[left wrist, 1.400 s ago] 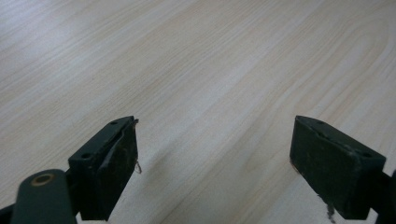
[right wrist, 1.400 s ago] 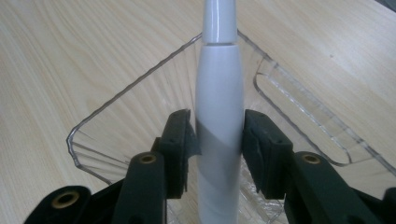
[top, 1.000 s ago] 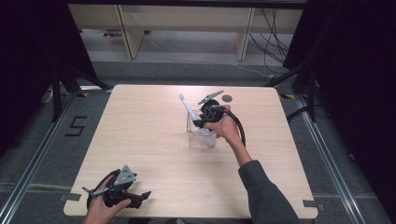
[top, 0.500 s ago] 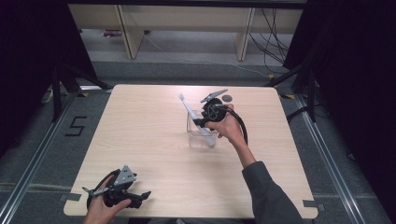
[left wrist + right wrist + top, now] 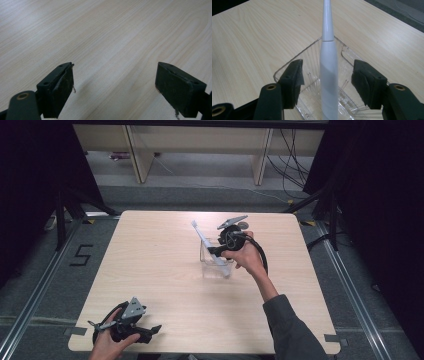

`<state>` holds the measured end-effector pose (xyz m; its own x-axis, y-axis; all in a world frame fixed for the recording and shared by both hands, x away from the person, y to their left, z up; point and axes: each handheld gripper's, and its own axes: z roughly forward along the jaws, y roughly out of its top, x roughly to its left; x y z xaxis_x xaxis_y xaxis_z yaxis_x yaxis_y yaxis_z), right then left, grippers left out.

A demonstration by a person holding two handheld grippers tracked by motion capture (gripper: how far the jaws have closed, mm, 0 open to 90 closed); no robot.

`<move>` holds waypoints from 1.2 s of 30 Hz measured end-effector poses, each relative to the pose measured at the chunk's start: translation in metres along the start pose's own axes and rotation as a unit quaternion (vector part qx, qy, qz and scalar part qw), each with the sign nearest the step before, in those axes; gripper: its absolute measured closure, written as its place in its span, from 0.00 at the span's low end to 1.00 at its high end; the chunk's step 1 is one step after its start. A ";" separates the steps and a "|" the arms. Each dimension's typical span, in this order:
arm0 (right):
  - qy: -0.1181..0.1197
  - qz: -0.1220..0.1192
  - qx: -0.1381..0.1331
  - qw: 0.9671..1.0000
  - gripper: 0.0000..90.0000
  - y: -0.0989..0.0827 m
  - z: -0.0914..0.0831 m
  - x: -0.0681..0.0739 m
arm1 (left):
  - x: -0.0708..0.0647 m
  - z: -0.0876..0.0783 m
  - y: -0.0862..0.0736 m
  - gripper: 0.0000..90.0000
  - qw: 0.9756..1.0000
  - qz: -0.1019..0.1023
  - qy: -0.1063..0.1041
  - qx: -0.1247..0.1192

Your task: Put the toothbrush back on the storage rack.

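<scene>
**Electric toothbrush leaning in a clear tray, jaws parted around it**

We see the right gripper [image 5: 325, 82] with its jaws spread to either side of the white electric toothbrush [image 5: 328, 72]; a gap shows on both sides, so the pads do not press on the handle. The jaws have just been opening, with the toothbrush standing between them. In the right gripper view its long axis runs straight away from us, thick handle near, narrow neck far. In the high view the toothbrush [image 5: 206, 244] slants, its lower end inside the clear plastic tray [image 5: 212, 269] and its slim end raised toward the far left, resting over the tray's rim. The tray sits on the wooden table [image 5: 150, 270], somewhat right of centre.

We note the right hand [image 5: 245, 257] wrapped around the right gripper [image 5: 216, 252], forearm reaching in from the lower right, sleeve dark.

The left gripper [image 5: 115, 85] holds its jaws wide apart over bare wood, nothing between them. In the high view the left gripper [image 5: 150, 330] lies low at the near left corner, held by the left hand [image 5: 107, 345], well apart from the tray.
</scene>
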<state>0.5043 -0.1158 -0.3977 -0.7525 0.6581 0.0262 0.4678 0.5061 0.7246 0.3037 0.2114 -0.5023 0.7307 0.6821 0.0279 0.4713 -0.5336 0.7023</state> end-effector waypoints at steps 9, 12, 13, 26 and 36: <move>0.005 -0.005 -0.005 1.000 0.45 -0.002 -0.007 0.002 | -0.001 0.001 0.000 0.17 1.000 -0.004 -0.002 -0.003; 0.006 -0.002 -0.010 1.000 0.45 -0.002 -0.007 0.004 | -0.001 0.001 -0.001 0.17 1.000 -0.012 -0.003 -0.005; 0.006 0.004 -0.006 1.000 0.45 -0.002 -0.009 0.006 | -0.001 0.001 -0.001 0.16 1.000 -0.007 -0.002 -0.001; 0.002 0.001 -0.015 1.000 0.43 -0.004 -0.019 0.006 | -0.001 0.001 -0.001 0.17 1.000 -0.007 -0.004 0.000; 0.007 0.001 -0.026 1.000 0.41 -0.010 -0.033 0.008 | -0.001 0.001 -0.001 0.17 1.000 -0.007 -0.004 0.001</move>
<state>0.4783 -0.1340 -0.3821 -0.7584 0.6507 0.0373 0.4444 0.4745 0.7598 0.3031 0.2105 -0.5034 0.7278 0.6856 0.0121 0.4826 -0.5247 0.7013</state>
